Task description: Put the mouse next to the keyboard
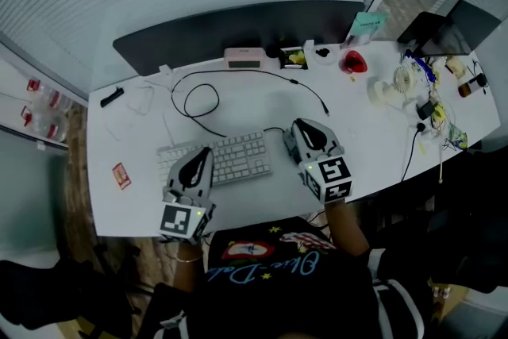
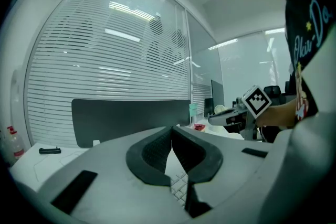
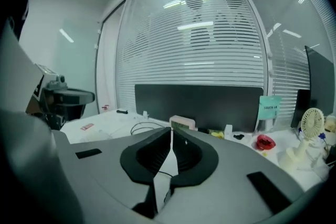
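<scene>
Keyboard (image 1: pixel 230 157) is seen near the desk's (image 1: pixel 262 103) front edge, with the left gripper (image 1: pixel 208 150) over its left part and the right gripper (image 1: pixel 299 124) just beside its right end; the mouse cannot be made out. In the left gripper view, the jaws are pressed together, empty. In the right gripper view, the jaws are likewise closed on nothing, above a black cable (image 3: pixel 164 174).

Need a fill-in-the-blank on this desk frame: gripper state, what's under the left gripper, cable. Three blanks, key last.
1. The left gripper and the right gripper both have their jaws ____, with nothing between them.
2. In the head view the left gripper sits over the left part of the white ____.
3. The looped cable on the desk is coloured ____.
Missing words: shut; keyboard; black.
</scene>
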`<control>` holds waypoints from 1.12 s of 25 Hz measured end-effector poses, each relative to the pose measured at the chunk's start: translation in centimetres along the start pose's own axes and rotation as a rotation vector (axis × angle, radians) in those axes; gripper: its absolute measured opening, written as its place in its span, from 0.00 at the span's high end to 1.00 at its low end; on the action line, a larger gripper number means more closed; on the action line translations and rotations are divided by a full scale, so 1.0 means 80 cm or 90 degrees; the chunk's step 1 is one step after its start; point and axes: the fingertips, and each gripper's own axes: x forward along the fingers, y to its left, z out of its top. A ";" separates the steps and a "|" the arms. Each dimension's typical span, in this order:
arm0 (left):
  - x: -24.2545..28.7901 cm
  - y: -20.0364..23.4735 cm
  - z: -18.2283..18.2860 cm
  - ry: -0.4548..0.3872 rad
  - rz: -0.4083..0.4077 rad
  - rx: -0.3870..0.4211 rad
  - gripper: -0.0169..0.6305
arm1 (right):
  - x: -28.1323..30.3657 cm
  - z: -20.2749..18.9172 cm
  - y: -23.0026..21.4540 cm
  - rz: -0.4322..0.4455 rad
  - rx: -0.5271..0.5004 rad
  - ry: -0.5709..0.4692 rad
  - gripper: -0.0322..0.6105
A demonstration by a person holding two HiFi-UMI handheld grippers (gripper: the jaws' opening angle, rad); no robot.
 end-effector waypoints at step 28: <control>-0.009 0.001 -0.007 -0.005 0.019 -0.007 0.97 | -0.019 0.038 0.021 0.076 0.005 -0.050 0.95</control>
